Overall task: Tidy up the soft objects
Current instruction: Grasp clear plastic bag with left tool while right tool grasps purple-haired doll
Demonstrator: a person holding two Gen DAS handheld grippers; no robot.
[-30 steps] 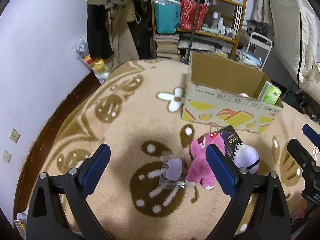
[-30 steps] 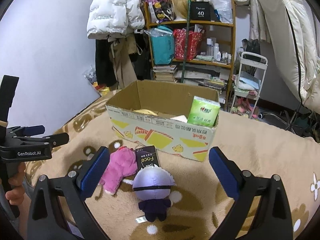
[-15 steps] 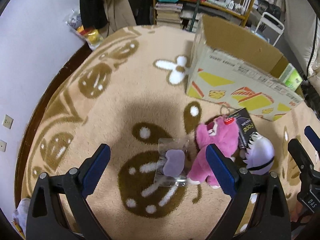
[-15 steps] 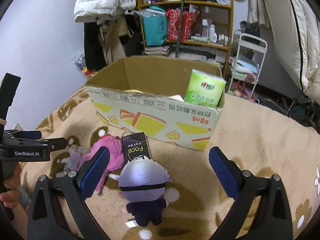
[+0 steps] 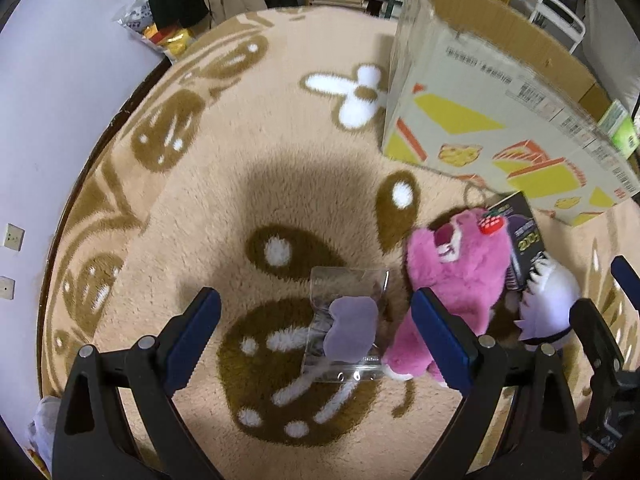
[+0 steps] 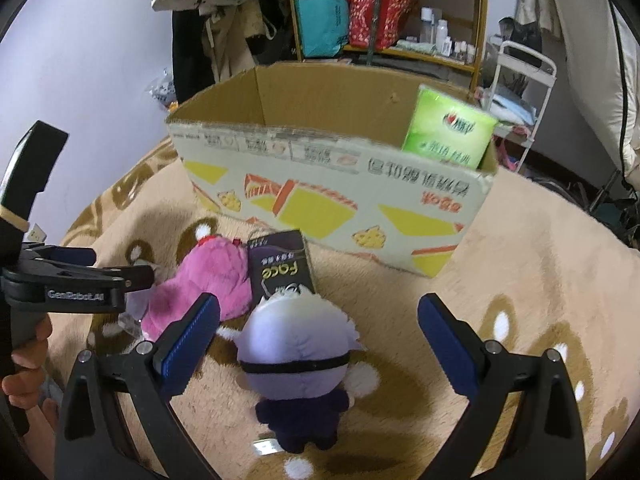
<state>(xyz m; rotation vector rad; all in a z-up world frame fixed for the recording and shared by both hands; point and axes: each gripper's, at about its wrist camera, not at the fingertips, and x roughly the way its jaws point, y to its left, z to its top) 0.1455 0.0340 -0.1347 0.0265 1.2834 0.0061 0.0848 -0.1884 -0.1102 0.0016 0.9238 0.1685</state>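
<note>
Both grippers have dropped lower and closer over the last second, so the toys fill more of each view and the shelves have slid off the top of the left wrist view. To me that reads as lining up for 2 pickups, with nothing grabbed yet.

The left gripper (image 5: pixel 316 330) is wide open and holds nothing, with a clear packet (image 5: pixel 344 330) holding a flat lilac shape sitting between its fingers, low centre of frame. The pink plush (image 5: pixel 452 280) lies right beside it, touching the packet's right edge, fluffy with a red strawberry tag by its face.

The right gripper (image 6: pixel 318 334) is also spread wide and empty, framing the purple-headed doll (image 6: pixel 296 356) at lower centre: pale round head, black band across it, dark body. A black booklet (image 6: pixel 282 266) lies just above it, and the cardboard box (image 6: pixel 328 184) stands open behind with a green tissue pack (image 6: pixel 448 132) in its right corner.
</note>
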